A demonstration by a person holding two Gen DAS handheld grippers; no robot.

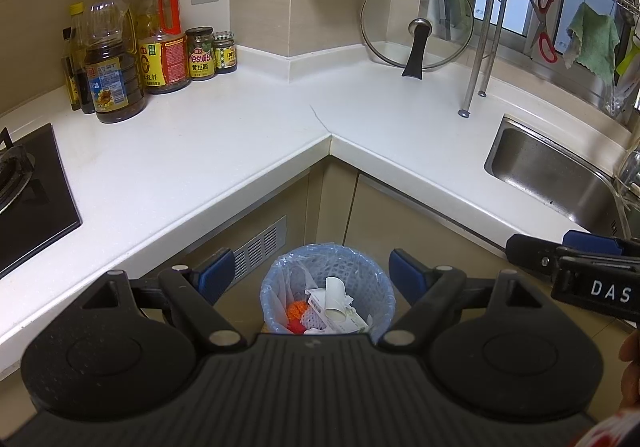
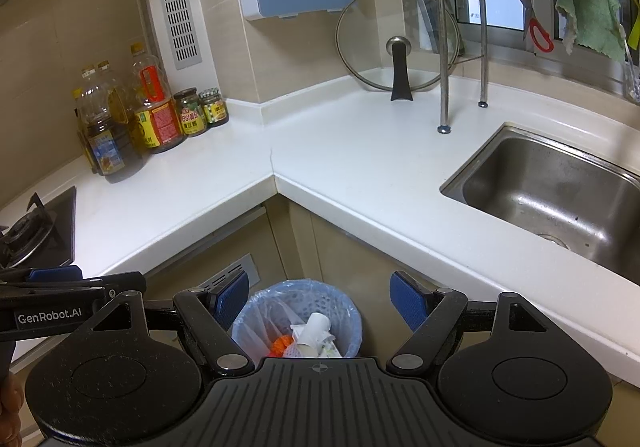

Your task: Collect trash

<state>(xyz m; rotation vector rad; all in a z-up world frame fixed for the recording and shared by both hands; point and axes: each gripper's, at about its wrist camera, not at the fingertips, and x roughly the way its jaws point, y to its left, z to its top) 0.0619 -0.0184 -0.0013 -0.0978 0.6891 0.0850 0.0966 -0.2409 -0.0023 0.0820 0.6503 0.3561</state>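
Left gripper [image 1: 311, 273] empty, wide apart; trash bin [image 1: 372, 287] below, between fingers.

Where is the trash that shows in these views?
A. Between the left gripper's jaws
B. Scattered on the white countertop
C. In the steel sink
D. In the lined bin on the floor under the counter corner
D: paper scraps and an orange item lie inside the blue-lined trash bin below the countertop corner.

"DAS" stands in white letters on the right hand-held gripper [image 1: 592, 279] at the left wrist view's edge. "GenRobot.AI" stands on the left hand-held gripper [image 2: 50, 317] in the right wrist view. A jar [image 1: 200, 53] on the table [image 1: 240, 119] has "Yes!" on its label.
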